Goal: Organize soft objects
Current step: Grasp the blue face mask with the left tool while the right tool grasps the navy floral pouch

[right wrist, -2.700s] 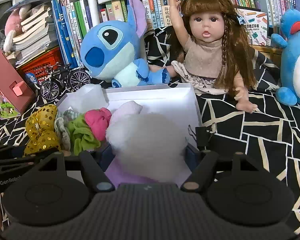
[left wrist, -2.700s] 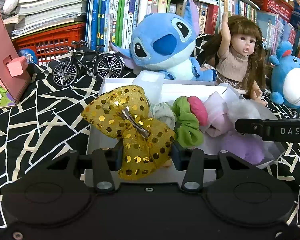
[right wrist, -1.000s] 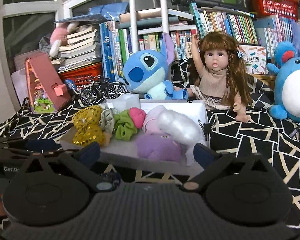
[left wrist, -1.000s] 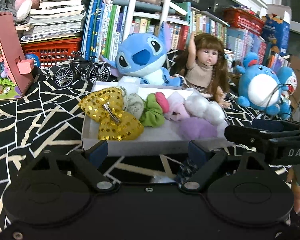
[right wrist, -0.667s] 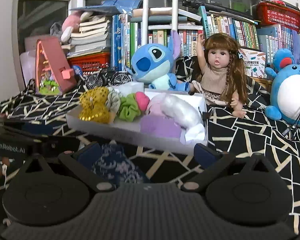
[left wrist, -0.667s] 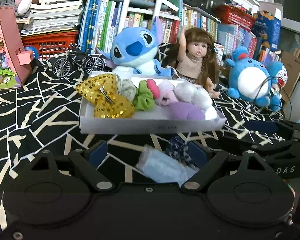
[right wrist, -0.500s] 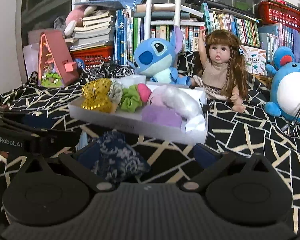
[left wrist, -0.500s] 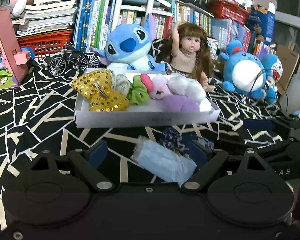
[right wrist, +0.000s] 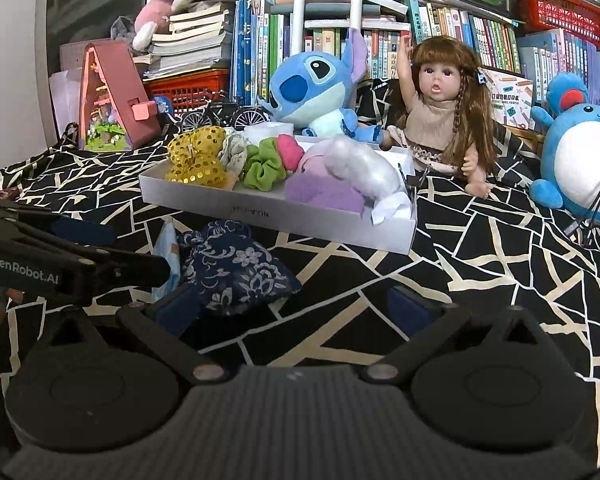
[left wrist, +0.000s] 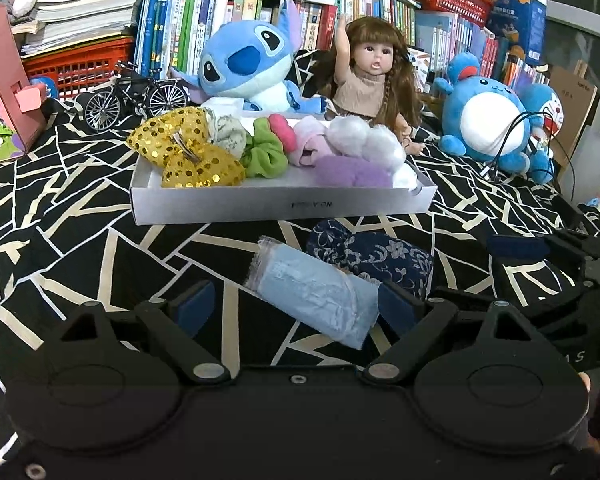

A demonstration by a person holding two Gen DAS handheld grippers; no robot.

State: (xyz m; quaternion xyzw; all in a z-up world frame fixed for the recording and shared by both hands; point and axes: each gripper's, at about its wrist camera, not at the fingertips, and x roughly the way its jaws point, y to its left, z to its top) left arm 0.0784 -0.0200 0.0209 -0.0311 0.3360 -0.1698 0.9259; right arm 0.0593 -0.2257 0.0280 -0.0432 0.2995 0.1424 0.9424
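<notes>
A white box (left wrist: 280, 208) on the black patterned cloth holds a gold sequin bow (left wrist: 188, 152), a green scrunchie (left wrist: 266, 152), a pink item, white fluff (left wrist: 360, 140) and a purple pad (left wrist: 352, 174). In front of the box lie a light blue packet (left wrist: 312, 292) and a navy floral pouch (left wrist: 372, 258). My left gripper (left wrist: 296, 310) is open, with the packet lying between its fingers. My right gripper (right wrist: 296, 306) is open, its left finger next to the navy pouch (right wrist: 236, 264). The box also shows in the right wrist view (right wrist: 284, 216).
A Stitch plush (left wrist: 248, 64), a doll (left wrist: 368, 80) and a blue round plush (left wrist: 488, 120) stand behind the box. A toy bicycle (left wrist: 136, 96), a pink model house (right wrist: 112, 100), a red basket and bookshelves sit at the back. Cables lie at the right.
Both grippers let go of the bow and the white fluff in the box, opened, and drew back and down toward the packet and the navy pouch.
</notes>
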